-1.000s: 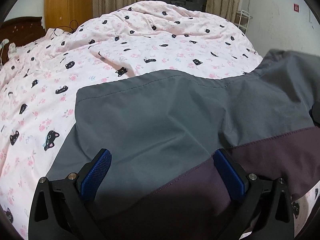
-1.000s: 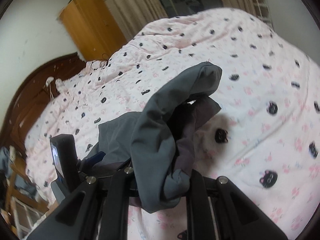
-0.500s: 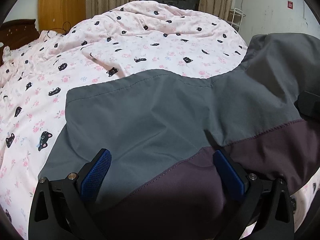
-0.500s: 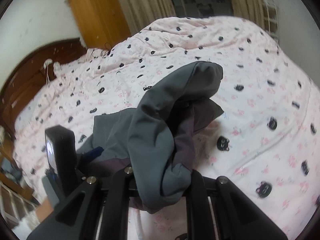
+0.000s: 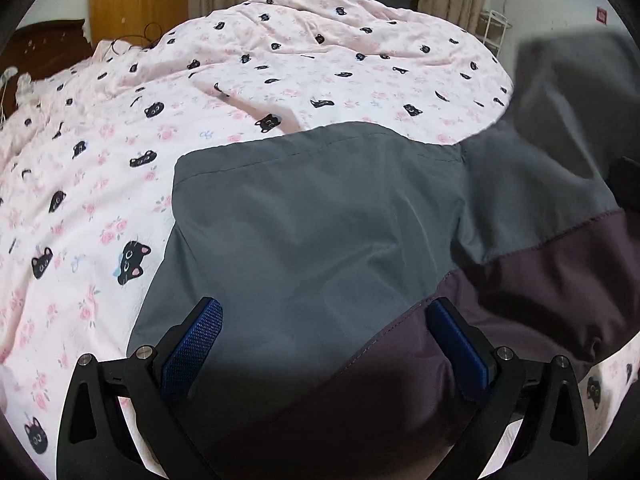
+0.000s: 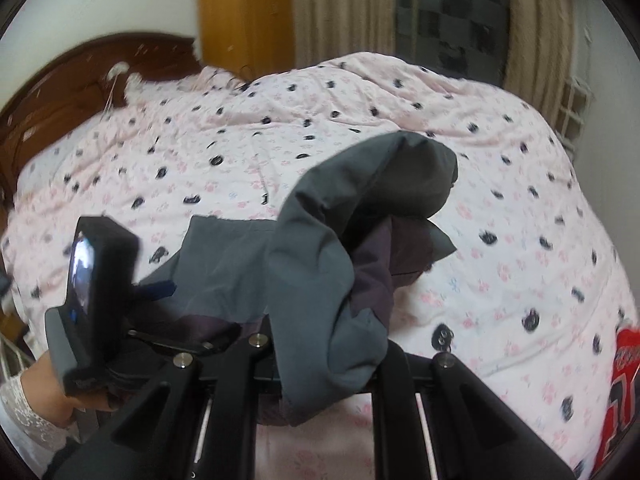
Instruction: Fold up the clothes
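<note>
Lying spread across the bed [image 5: 120, 184] on a pink quilt printed with black cat faces: a grey and dark purple garment [image 5: 320, 232], its near part flat, its right side rising off the quilt toward the upper right edge of the left wrist view.

Hovering low over the near hem of the garment with blue-padded fingers [image 5: 192, 344] spread wide and nothing between them: the left hand-held gripper [image 5: 324, 340], jaws parted, the cloth lying under the gap; contact with the fabric impossible to tell.

Clamping a bunched fold of the same garment [image 6: 340, 264], lifted clear of the quilt and draping forward over the fingers in a hooded hump: the right hand-held gripper [image 6: 332, 364], fingers drawn together on the cloth.

Showing at the left of the right wrist view: the left device's black body [image 6: 96, 292], gripped by a hand [image 6: 44, 396] in a white lace sleeve.

Peeking in at the lower right edge of that view, on the quilt: a red garment [image 6: 620, 392].

Standing behind the bed: a dark wooden headboard [image 6: 60, 92], a wooden wardrobe [image 6: 244, 16] and beige curtains [image 6: 340, 12].
</note>
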Motion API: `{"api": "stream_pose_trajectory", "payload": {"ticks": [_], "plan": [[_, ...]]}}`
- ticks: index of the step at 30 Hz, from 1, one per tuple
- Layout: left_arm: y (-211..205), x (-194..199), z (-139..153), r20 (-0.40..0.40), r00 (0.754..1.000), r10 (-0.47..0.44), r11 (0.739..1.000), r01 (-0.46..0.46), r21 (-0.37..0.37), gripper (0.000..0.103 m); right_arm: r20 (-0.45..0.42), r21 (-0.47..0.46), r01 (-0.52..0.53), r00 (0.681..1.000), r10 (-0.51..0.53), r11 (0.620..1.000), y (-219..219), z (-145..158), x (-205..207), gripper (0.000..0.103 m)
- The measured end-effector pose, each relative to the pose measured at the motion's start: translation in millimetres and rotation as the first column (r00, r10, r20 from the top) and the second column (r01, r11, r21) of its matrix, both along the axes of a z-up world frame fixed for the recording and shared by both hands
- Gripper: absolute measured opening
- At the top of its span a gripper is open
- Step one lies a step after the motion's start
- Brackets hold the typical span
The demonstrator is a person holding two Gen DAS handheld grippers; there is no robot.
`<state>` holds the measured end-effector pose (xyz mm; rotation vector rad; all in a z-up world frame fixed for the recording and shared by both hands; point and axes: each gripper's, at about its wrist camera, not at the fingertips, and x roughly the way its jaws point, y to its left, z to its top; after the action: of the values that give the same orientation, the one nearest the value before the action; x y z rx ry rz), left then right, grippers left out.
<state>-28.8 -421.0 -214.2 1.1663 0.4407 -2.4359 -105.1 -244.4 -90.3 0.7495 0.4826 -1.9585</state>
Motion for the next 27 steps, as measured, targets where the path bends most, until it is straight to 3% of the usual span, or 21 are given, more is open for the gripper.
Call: {"api": "stream_pose_trajectory", "payload": {"ticks": [4, 7, 11, 13, 20, 27], "plan": [[-29, 23, 27, -0.020, 0.999, 0.042, 0.996, -0.041, 0.086, 0.102, -0.072, 0.043, -0.051, 0.996, 0.054, 0.998, -17, 1, 17, 0.015], [-63, 56, 46, -0.063, 0.985, 0.161, 0.982, -0.153, 0.112, 0.102, -0.101, 0.059, -0.090, 0.990, 0.095, 0.994, -27, 3, 28, 0.015], [-114, 100, 42, -0.061, 0.933, 0.354, 0.918, -0.334, 0.212, 0.102, -0.139, 0.080, -0.136, 0.979, 0.146, 0.987, -40, 0, 45, 0.015], [-128, 112, 36, -0.043, 0.915, 0.400, 0.893, -0.379, 0.241, 0.102, -0.155, 0.089, -0.156, 0.973, 0.169, 0.984, -47, -2, 54, 0.015], [-132, 120, 27, -0.011, 0.914, 0.405, 0.892, -0.392, 0.224, 0.102, -0.210, 0.165, -0.256, 0.934, 0.288, 0.952, -80, -25, 94, 0.015], [-133, 120, 33, -0.062, 0.915, 0.400, 0.894, -0.374, 0.245, 0.102, -0.277, 0.285, -0.336, 0.868, 0.413, 0.898, -102, -62, 130, 0.015]]}}
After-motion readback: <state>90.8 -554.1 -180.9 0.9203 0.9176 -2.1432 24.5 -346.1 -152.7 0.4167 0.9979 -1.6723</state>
